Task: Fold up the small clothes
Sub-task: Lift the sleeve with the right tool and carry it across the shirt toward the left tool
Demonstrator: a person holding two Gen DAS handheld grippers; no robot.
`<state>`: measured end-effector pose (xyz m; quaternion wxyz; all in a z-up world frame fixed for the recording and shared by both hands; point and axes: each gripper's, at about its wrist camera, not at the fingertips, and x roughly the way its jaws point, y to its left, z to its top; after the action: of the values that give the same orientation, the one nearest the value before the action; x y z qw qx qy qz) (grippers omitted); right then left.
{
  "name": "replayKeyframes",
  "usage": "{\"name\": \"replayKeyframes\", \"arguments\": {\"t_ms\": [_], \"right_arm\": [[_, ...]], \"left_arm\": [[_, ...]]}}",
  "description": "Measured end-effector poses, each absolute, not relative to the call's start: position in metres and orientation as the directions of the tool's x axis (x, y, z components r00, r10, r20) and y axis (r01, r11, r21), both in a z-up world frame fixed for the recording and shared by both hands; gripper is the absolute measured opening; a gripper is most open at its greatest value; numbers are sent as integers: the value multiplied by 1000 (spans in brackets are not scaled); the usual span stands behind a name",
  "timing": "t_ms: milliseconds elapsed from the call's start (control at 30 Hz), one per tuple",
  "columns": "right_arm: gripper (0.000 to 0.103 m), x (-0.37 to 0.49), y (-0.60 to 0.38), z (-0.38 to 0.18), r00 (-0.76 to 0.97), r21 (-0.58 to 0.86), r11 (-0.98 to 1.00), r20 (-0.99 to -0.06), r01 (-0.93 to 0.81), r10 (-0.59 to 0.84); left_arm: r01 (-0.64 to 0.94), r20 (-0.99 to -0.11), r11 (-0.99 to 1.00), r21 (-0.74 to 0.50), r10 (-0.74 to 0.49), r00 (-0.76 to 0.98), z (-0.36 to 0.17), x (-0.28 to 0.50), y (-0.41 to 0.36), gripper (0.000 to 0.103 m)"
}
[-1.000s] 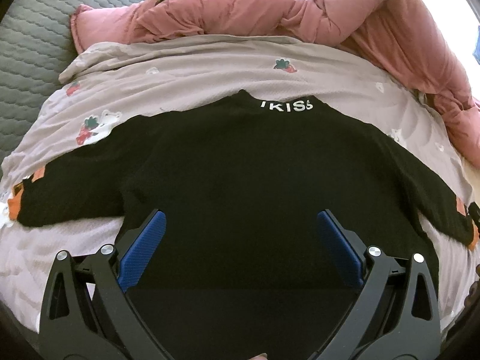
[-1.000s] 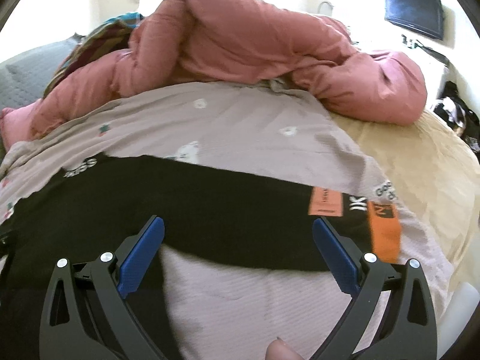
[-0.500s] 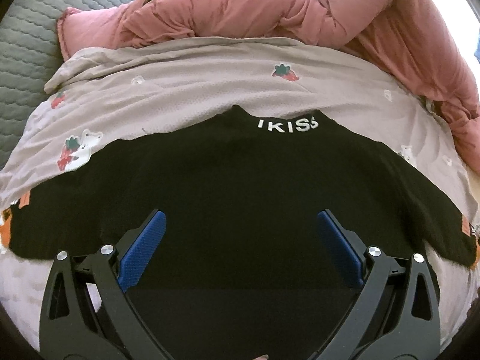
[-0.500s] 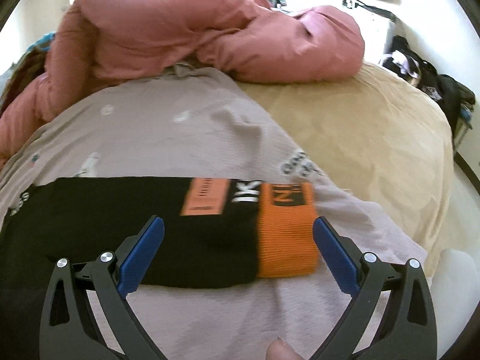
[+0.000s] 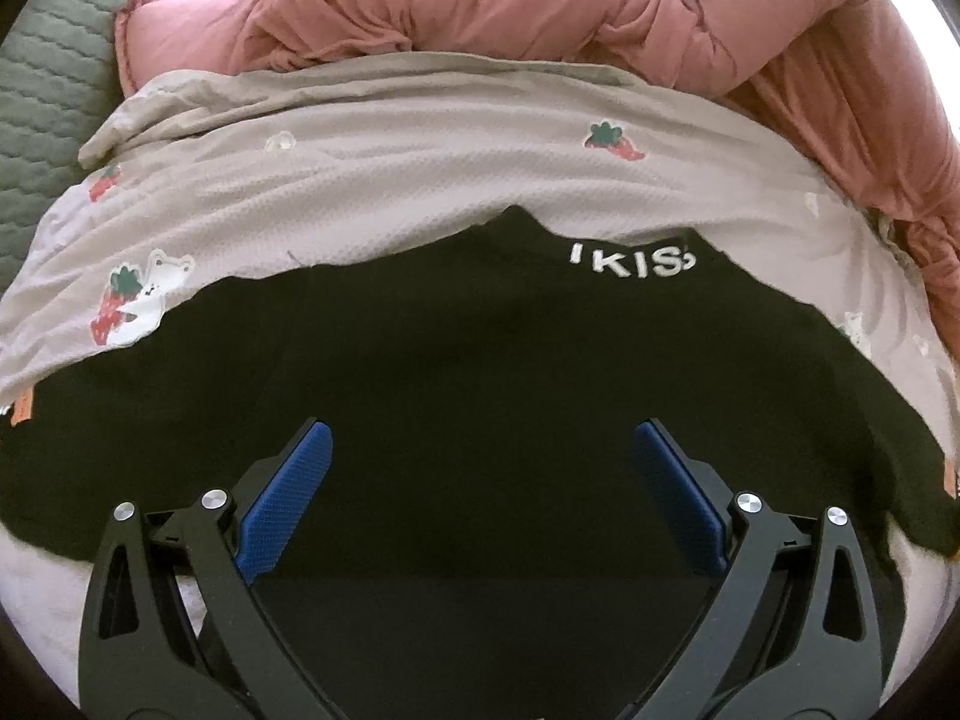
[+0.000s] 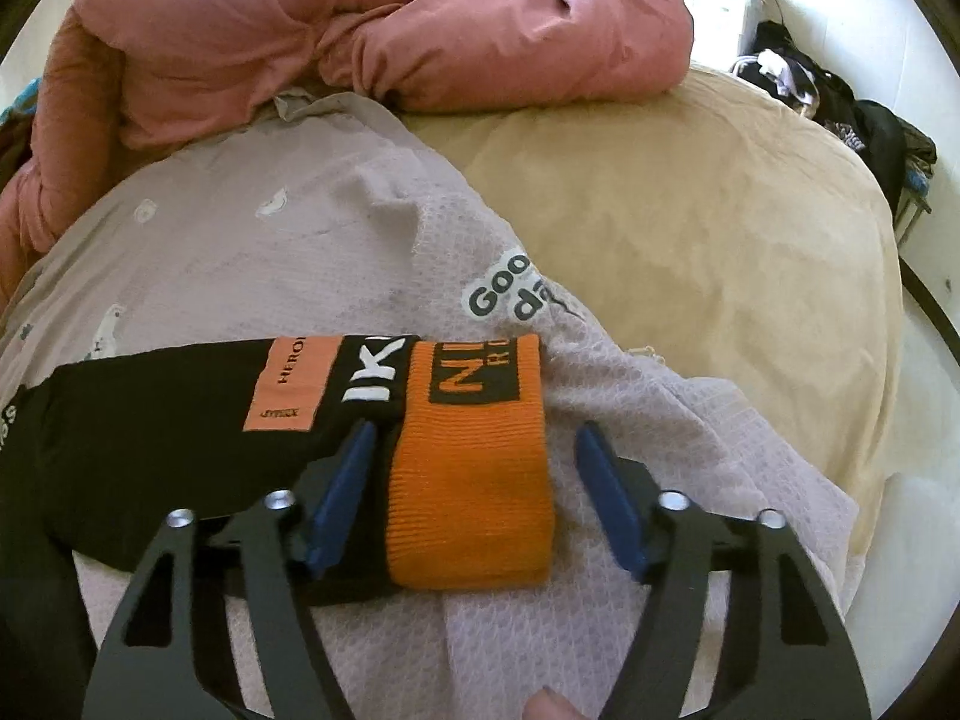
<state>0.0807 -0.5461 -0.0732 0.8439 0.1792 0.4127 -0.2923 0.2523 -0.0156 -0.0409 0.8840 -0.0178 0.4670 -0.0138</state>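
While the right gripper was looking at bare blanket and a far-off sleeve a moment ago, it is now sitting right over the orange cuff of the black sweater. Its jaws were spread wide then; now they are closing, with the cuff between the blue pads. The pads are not squeezing the cuff yet, as a gap is showing on the right side. I am guessing this means the first fold is about to start: the sleeve is going to be picked up and carried over the body of the sweater.

The left gripper is hanging over the lower middle of the sweater, a bit closer than before. Its jaws are spread wide and are pinching nothing.

The sweater is lying flat and spread out on a pale blanket with strawberry pictures, on the bed. Nothing is folded yet.

Counting things: one black sweater, two grippers, one pale blanket, one puffy pink quilt bunched up behind, and one tan sheet off to the right.
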Motion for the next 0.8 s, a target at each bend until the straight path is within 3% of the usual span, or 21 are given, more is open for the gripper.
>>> {"name": "replayKeyframes", "arguments": {"t_ms": [67, 133, 200, 233, 800], "right_arm": [[43, 84, -544, -73, 493, 62, 777, -804, 626, -333], [22, 84, -537, -65, 532, 77, 798, -783, 597, -323], [16, 82, -525, -50, 575, 76, 822, -751, 564, -325], [4, 82, -520, -44, 592, 72, 833, -737, 548, -325], [4, 129, -401, 34, 796, 146, 968, -601, 205, -78]], "left_arm": [[9, -827, 999, -47, -44, 560, -44, 252, -14, 94], [10, -827, 999, -50, -48, 560, -45, 251, -12, 94], [7, -825, 998, -56, -50, 562, -45, 247, -10, 94], [6, -825, 998, -65, -57, 563, -44, 245, -8, 94], [-7, -790, 995, -97, -73, 609, -22, 224, 16, 94]]}}
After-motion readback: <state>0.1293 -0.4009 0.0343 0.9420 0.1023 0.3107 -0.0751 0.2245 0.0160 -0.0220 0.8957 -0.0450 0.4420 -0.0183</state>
